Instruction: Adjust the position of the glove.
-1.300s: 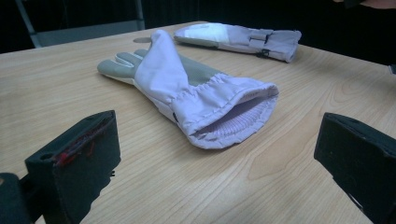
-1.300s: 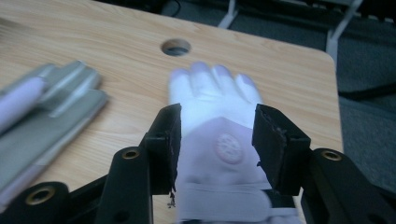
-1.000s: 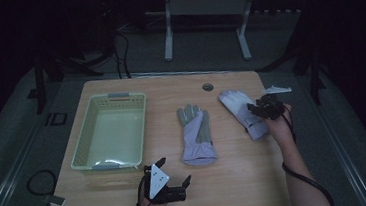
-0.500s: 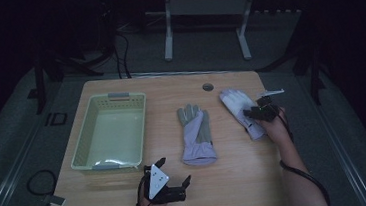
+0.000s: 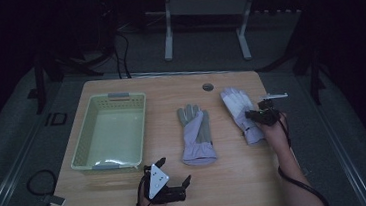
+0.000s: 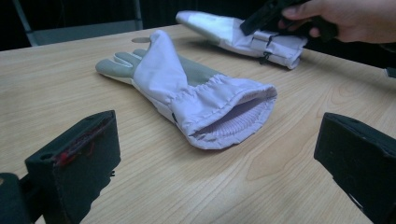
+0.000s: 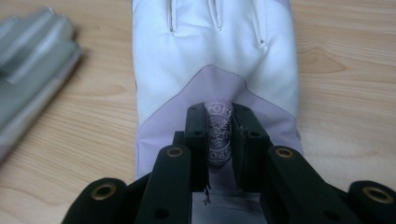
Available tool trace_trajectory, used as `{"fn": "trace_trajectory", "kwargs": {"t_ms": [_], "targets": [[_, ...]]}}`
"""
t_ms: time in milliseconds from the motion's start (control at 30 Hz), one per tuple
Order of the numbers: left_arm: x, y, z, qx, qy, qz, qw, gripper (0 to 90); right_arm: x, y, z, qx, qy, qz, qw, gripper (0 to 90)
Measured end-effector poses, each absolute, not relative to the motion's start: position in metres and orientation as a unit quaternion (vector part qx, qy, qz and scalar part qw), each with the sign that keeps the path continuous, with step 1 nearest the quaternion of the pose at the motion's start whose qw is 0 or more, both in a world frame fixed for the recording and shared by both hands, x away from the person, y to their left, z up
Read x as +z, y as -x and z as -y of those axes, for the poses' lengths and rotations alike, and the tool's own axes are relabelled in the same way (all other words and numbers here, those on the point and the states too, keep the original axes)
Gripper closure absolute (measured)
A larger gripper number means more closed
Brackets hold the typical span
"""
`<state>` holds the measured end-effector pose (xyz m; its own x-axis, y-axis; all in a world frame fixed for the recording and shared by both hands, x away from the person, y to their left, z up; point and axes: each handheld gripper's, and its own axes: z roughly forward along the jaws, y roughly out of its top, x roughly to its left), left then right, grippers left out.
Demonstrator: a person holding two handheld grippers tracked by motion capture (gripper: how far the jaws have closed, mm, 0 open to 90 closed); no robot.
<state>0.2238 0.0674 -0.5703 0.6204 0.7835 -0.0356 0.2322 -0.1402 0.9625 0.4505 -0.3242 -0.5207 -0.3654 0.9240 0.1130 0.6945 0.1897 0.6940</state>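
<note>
Right gripper view showed my right gripper (image 7: 219, 135) pinching the white glove (image 7: 215, 60) at its cuff, on the surface right of the grey-palmed glove (image 5: 196, 132). Left gripper (image 5: 170, 177) waited wide open, empty. Basket (image 5: 86, 141) empty; both gloves remained.

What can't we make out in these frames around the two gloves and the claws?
- Right glove: fingertips cut off by the top edge of the right gripper view; round logo partly hidden by the right claw pinching a fold of it.
- Middle glove: its fingers mostly hidden behind its own thumb in the left gripper view.
- Left claw: open, resting near the table's front edge; its cable is lost past the bottom edge in the dim high view.
</note>
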Motion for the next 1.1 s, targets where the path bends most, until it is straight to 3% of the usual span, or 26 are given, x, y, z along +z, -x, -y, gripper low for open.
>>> {"fn": "trace_trajectory", "kwargs": {"t_ms": [667, 1100], "targets": [[-0.57, -0.224, -0.066, 0.25, -0.715, -0.356, 0.548, 0.5, -0.426, -0.35, 0.311, 0.401, -0.568, -0.678, 0.239, 79.6], [-0.57, -0.223, -0.066, 0.256, -0.716, -0.353, 0.545, 0.4, -0.462, -0.334, 0.319, 0.385, -0.626, -0.635, 0.238, 79.2]]}}
